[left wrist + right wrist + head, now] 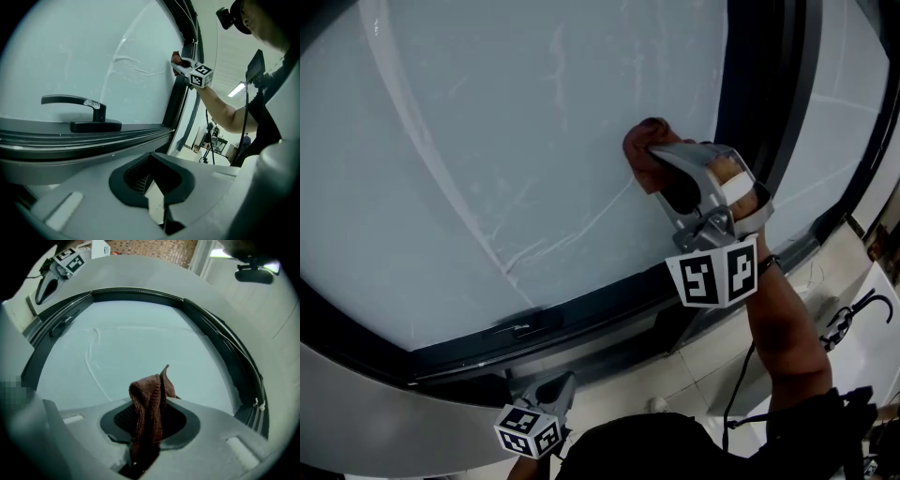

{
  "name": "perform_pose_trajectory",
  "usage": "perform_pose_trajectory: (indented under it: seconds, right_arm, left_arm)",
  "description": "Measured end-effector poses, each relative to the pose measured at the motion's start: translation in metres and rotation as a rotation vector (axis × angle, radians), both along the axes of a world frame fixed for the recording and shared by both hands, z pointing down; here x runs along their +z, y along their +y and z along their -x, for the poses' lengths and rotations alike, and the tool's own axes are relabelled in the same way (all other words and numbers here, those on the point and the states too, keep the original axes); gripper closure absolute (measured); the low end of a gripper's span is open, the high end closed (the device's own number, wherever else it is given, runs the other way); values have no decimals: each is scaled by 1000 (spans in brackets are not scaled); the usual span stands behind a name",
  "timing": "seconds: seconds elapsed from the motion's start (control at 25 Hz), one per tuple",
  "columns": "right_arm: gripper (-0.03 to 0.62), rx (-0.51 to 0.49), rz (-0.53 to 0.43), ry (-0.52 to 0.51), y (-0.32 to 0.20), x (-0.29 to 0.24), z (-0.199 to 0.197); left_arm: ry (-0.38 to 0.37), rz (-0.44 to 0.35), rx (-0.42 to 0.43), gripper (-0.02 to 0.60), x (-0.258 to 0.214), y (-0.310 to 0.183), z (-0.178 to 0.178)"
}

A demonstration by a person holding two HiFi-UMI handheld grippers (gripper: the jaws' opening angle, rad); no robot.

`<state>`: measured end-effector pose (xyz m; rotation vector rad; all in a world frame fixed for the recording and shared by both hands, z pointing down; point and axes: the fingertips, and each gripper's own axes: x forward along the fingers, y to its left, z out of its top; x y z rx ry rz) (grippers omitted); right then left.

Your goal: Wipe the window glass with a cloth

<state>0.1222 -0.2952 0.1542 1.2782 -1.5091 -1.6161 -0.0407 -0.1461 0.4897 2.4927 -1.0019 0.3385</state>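
Right gripper [146, 446] grips brown cloth [149, 397] against window glass [487, 141]; left gripper [158, 206] hangs low, jaws together, empty.

Pale frosted window glass [487, 141] fills the upper left of the head view, bounded below and at right by a dark curved frame [581, 314]. Light tiled floor [694, 375] shows lower right. A black handle [75, 101] sits on the frame's left.
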Motion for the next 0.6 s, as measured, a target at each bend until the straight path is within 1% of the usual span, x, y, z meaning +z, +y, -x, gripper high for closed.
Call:
perform_pose_trajectory:
  seconds: [0.32, 0.6]
  right_arm:
    - [516, -29, -59, 12, -7, -40, 16]
    - [516, -39, -80, 37, -16, -43, 27]
  left_arm:
    - [6, -10, -14, 565, -2, -2, 3]
    - [4, -10, -21, 565, -1, 0, 8]
